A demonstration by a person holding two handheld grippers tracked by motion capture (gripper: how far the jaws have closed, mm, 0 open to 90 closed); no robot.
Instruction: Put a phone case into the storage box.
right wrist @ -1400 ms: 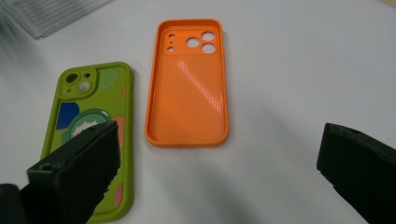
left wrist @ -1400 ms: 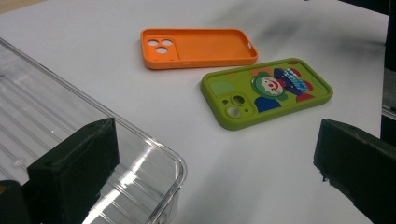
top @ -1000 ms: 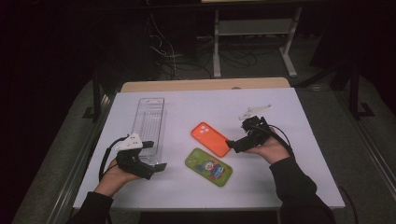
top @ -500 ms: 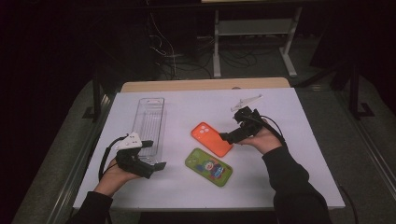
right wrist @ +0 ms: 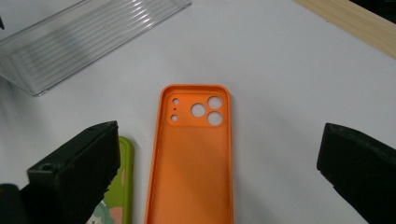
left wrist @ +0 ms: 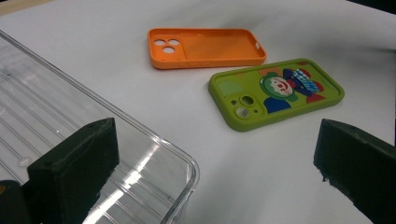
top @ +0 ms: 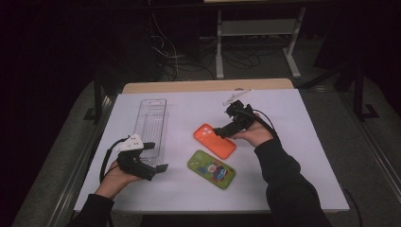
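An orange phone case (top: pixel 214 140) lies hollow side up near the middle of the white table, with its camera holes toward the far side (right wrist: pixel 194 154). Just in front of it a green phone case (top: pixel 211 169) with a clown picture lies back up (left wrist: pixel 275 91). My right gripper (top: pixel 226 124) hovers open over the orange case's far right end, and the case lies between and below its jaws (right wrist: pixel 219 140). My left gripper (top: pixel 156 157) is open at the near end of a clear plastic tray (top: pixel 152 124), with nothing between its jaws (left wrist: pixel 215 140).
The clear tray (left wrist: pixel 70 121) lies lengthwise at the left and has nothing in it. The white table cover (top: pixel 283 165) ends at a wooden edge (top: pixel 203 86) at the far side. Beyond it are a dark floor, cables and a metal stand.
My right gripper has moved away from the person and to the left, coming over the orange case. The left gripper and both cases have stayed put.
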